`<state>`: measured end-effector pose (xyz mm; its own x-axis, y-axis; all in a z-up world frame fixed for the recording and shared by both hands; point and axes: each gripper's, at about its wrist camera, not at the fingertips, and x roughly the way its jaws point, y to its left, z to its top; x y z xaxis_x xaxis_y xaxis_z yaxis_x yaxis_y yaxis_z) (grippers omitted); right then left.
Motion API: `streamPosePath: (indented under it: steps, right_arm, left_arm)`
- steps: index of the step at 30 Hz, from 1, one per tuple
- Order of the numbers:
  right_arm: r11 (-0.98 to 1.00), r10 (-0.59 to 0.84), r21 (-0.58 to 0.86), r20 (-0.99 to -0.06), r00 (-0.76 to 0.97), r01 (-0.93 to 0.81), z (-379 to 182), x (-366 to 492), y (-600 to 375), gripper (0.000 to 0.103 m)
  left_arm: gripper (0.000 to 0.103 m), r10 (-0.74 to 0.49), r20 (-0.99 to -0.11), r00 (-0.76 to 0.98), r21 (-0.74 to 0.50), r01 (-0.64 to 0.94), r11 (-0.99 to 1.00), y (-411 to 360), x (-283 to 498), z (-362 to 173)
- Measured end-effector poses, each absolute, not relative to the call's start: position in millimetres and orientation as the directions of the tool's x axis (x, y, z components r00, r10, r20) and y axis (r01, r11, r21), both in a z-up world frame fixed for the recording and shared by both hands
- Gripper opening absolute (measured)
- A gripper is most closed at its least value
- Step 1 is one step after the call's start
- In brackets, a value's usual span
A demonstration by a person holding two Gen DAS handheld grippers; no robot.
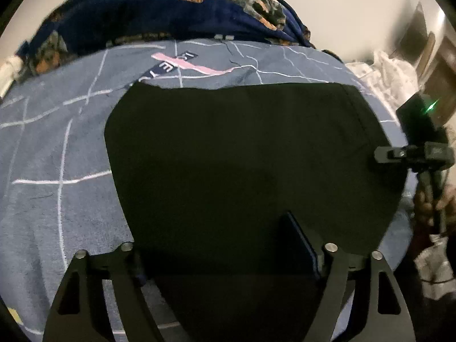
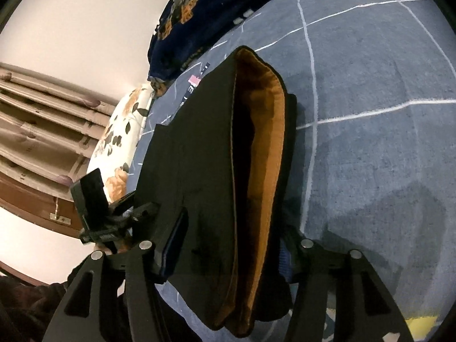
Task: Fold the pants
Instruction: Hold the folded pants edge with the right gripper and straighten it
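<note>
Black pants (image 1: pixel 242 148) lie folded flat on a blue bedsheet (image 1: pixel 57 156) with white lines. In the right wrist view the pants (image 2: pixel 199 156) show an orange lining (image 2: pixel 265 142) at the open waist. My left gripper (image 1: pixel 216 242) is open over the near edge of the pants, its fingers wide apart and the cloth flat beneath them. My right gripper (image 2: pixel 235 228) is open too; the stacked layers lie between its fingers, and the pads do not press on them. Each gripper's body shows at the edge of the other's view.
A dark floral blanket (image 1: pixel 171 8) is bunched at the far end of the bed. A white floral pillow (image 2: pixel 122 142) lies by the bed's edge, with brown curtains (image 2: pixel 42 114) beyond. A person's hand (image 1: pixel 439 205) holds the right gripper's handle. Bare bedsheet (image 2: pixel 370 142) lies beside the pants.
</note>
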<state>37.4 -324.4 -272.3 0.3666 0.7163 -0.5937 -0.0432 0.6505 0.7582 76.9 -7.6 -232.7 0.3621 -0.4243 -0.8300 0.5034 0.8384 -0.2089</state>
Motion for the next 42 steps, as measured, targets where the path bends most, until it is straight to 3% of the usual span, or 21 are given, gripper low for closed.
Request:
streamPosePath:
  steps: [4,7,9,15,26,36,42]
  right_arm:
    - [0.679,0.689,0.733,-0.617,0.380,-0.041,-269,37,-319,0.053]
    - [0.747,0.623,0.664,-0.681,0.385,-0.033,-264,38,-310,0.042]
    - [0.765,0.600,0.644,-0.695,0.395,-0.030,-262,36,-306,0.041]
    - [0.716,0.632,0.698,-0.655,0.413,0.013,-264,34,-310,0.034]
    - [0.683,0.656,0.730,-0.630,0.416,0.029,-271,26,-314,0.032]
    - [0.696,0.655,0.718,-0.642,0.398,0.014,-268,39,-307,0.045]
    - [0.648,0.684,0.761,-0.603,0.411,0.037,-269,35,-310,0.032]
  left_arm:
    - [0.061,-0.416,-0.823,0.386,-0.205,0.481,0.852,-4,77,-232]
    - [0.049,-0.401,-0.823,0.402,-0.186,0.477,0.859,-5,78,-229]
    - [0.042,-0.383,-0.822,0.422,-0.159,0.477,0.865,-7,76,-227]
    - [0.030,-0.325,-0.813,0.483,-0.058,0.488,0.871,-17,69,-218]
    - [0.028,-0.314,-0.808,0.499,-0.037,0.488,0.872,-17,68,-215]
    - [0.028,-0.299,-0.809,0.506,-0.021,0.483,0.875,-20,68,-216]
    - [0.024,-0.285,-0.799,0.530,0.010,0.484,0.875,-22,64,-214]
